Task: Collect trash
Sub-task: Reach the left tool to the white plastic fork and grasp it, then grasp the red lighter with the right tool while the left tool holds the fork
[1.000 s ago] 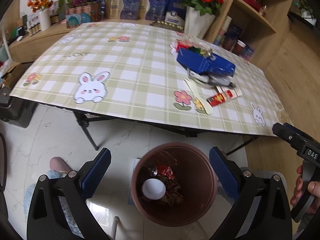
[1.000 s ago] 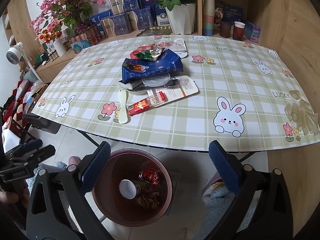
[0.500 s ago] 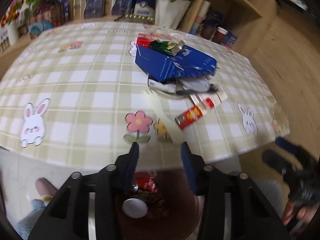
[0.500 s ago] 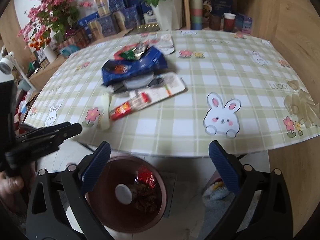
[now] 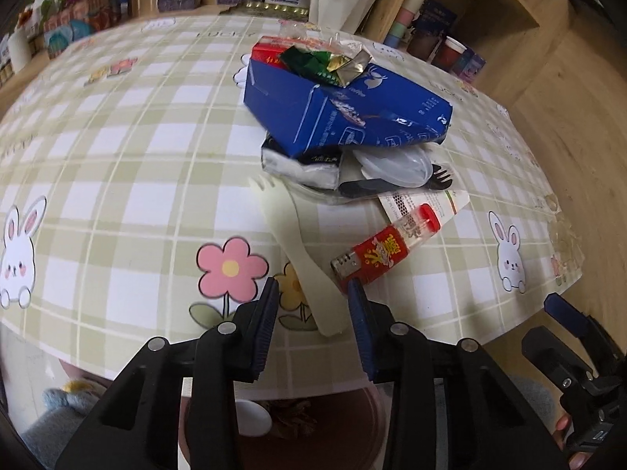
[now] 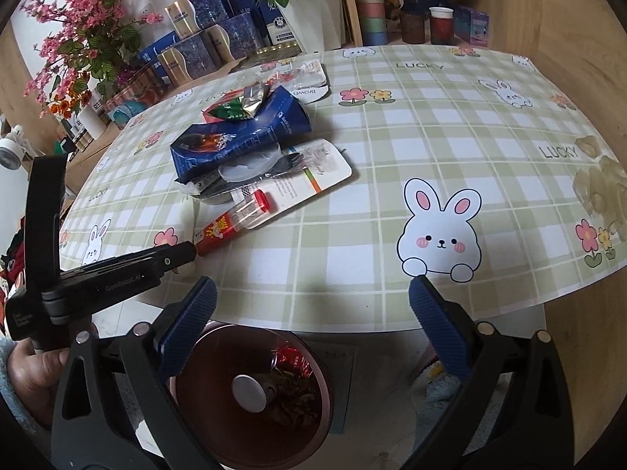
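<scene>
Our left gripper [image 5: 313,305] closes around the pale fork's handle [image 5: 313,293] without touching it yet, our right gripper [image 6: 311,293] gapes empty, and "LUCKY" marks the tablecloth [image 6: 556,152].

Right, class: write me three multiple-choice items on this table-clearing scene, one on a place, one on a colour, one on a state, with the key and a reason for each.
1. Where does the brown round trash bin stand?
A. on the table
B. on the floor below the table's near edge
C. on the wooden shelf

2. What colour is the crumpled carton on top of the trash pile?
A. blue
B. yellow
C. white

3. How do the right tongs stand?
A. shut on a cup
B. shut on the fork
C. open, with nothing between them

Key:
1 B, the bin shows under the checked tablecloth's edge.
2 A, its printed sides are deep blue.
3 C, the two blue pads stand far apart over bare cloth. The left tongs, meanwhile, are closing around the cream plastic fork's handle.
</scene>
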The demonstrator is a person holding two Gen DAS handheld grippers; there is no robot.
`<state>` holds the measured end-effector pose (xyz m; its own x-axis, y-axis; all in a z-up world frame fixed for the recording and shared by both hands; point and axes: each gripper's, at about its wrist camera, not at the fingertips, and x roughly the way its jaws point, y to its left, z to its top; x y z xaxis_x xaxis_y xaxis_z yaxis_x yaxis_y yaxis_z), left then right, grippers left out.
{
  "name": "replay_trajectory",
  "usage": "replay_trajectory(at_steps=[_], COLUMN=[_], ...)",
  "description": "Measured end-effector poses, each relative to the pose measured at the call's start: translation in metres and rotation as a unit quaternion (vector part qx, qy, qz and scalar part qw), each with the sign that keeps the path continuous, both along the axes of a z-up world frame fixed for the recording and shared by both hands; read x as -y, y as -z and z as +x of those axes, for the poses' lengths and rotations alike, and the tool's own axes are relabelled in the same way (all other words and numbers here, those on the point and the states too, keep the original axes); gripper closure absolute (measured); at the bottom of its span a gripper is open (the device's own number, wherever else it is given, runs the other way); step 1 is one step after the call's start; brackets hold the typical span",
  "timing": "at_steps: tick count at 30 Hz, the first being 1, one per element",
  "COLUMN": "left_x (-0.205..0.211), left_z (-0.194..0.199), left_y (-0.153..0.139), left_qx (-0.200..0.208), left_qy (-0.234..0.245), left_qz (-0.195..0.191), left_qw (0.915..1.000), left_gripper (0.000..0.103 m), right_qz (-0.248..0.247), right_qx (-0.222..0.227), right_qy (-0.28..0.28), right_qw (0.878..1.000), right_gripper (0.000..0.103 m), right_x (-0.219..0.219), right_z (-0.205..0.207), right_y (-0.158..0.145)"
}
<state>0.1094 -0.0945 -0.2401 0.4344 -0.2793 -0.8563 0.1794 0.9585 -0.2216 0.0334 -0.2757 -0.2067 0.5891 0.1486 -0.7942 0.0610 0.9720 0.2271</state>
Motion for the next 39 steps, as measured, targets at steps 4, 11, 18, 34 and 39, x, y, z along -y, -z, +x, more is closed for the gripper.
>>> replay_trajectory(at_steps=[4,11,18,34,39], left_x=[0.009,-0.008,-0.038,-0.085,-0.091], left_z=[0.000,0.000,-0.003,-0.009,-0.010], left_y=[0.000,0.000,0.000,0.001,0.003], left_qx=[0.009,0.000,-0.006,-0.001,-0.001], left_qy=[0.019,0.024,0.019,-0.020,-0.019], left_qz=[0.023,0.019,0.010,-0.025,-0.046], left_qw=[0.9995,0.9995,0.9998,0.9995,0.9988], left_gripper=[0.067,0.084,0.085,0.086,0.086], right_qz=[0.000,0.013,0.015,-0.196,-0.195], right_qx=[-0.003,-0.005,-0.003,-0.001,-0.023], right_qy=[0.001,-0.013,-0.077,-0.345,-0.369], right_qw=[1.000,1.000,0.997,0.918,0.908], right_gripper=[0.006,0.007,0.015,0.027,0.024], right_x=[0.001,-0.007,-0.039,-0.116,-0.121], right_z=[0.002,0.007,0.029,0.097,0.109], right_y=[0.003,0.007,0.016,0.027,0.031])
